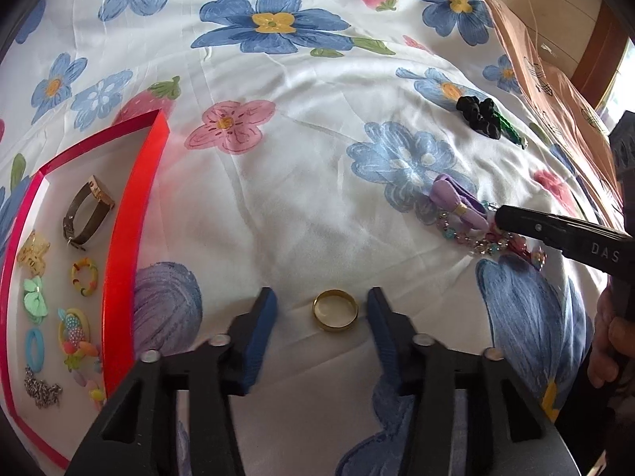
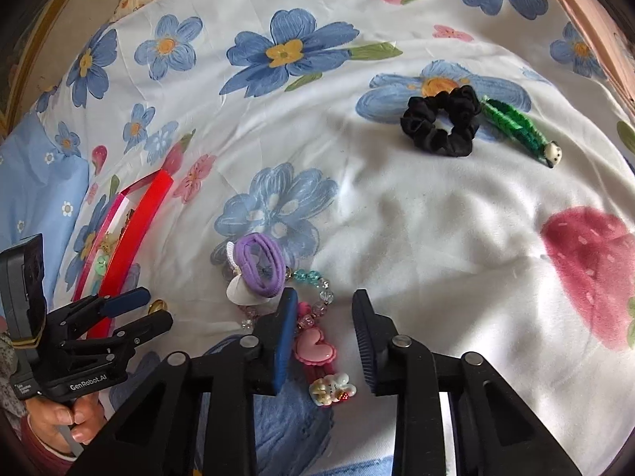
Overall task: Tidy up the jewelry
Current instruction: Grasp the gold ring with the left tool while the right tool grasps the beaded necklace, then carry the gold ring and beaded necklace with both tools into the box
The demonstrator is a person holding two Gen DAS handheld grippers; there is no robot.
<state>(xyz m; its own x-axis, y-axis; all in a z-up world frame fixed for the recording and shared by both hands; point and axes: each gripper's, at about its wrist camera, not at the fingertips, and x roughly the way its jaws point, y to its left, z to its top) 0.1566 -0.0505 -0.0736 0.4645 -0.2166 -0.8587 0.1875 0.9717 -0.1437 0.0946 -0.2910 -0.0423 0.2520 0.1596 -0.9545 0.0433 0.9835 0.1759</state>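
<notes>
A gold ring (image 1: 335, 309) lies on the floral cloth between the open fingers of my left gripper (image 1: 322, 313), untouched. A red tray (image 1: 135, 214) at the left holds a watch band (image 1: 85, 210), rings, clips and a chain. My right gripper (image 2: 324, 337) is open over a pink heart hair tie (image 2: 315, 351) and a beaded bracelet (image 2: 317, 281), beside a purple hair tie (image 2: 260, 263). The right gripper also shows in the left wrist view (image 1: 501, 216), at the purple bow (image 1: 460, 202). The left gripper shows in the right wrist view (image 2: 147, 309).
A black scrunchie (image 2: 442, 121) and a green clip (image 2: 516, 127) lie farther back on the cloth. A brown paper bag (image 1: 555, 79) stands at the right edge. The red tray (image 2: 131, 238) sits left of the loose pieces.
</notes>
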